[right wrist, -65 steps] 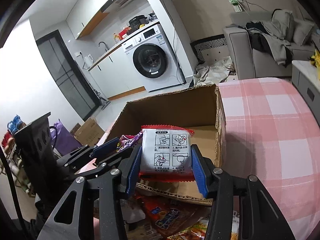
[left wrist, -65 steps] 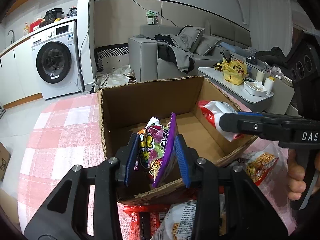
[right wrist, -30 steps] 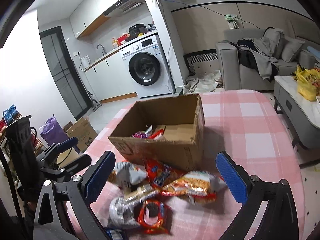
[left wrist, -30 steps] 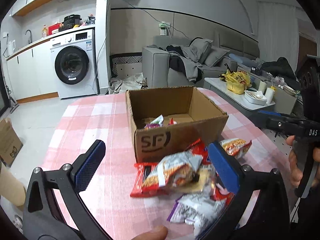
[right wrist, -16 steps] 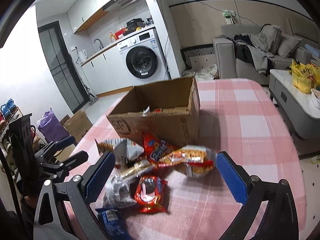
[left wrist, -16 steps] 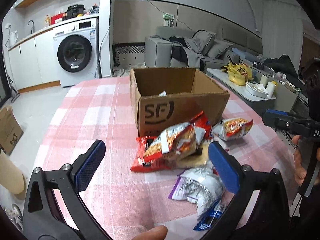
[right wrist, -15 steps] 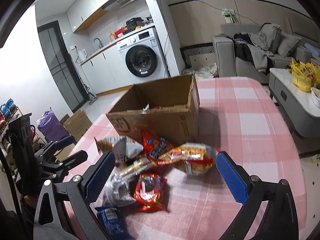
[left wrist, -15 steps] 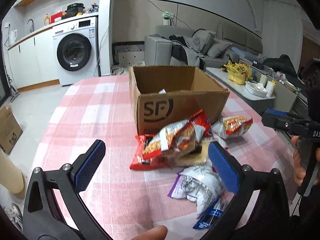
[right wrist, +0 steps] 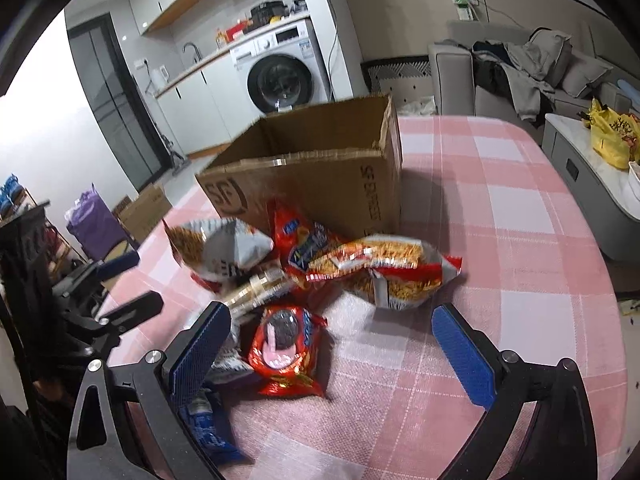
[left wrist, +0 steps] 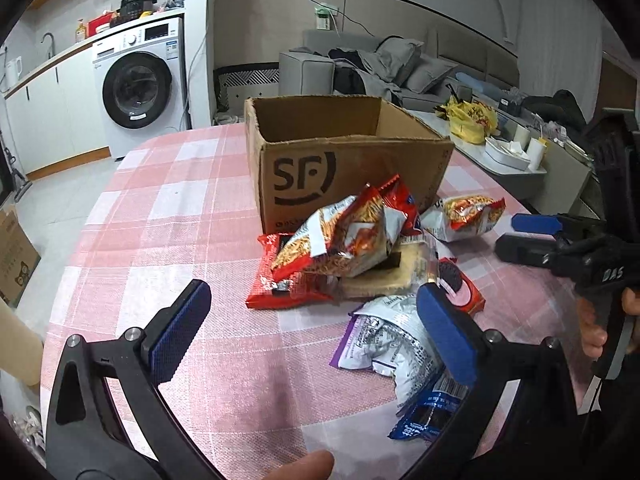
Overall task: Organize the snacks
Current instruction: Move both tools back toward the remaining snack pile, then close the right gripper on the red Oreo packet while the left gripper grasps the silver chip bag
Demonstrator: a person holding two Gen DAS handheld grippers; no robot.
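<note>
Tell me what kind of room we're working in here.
It looks like a home's open-plan kitchen and living area: a washing machine under a counter, a grey sofa strewn with clothes, and a checked tablecloth under the cardboard box and snack packets.

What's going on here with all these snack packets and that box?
A person is sorting snacks with a pair of tongs in each hand. Both the left tongs and right tongs are open and empty, hovering over a pile of packets on the pink checked table. The pile lies just in front of the cardboard box, waiting to be picked up.
</note>
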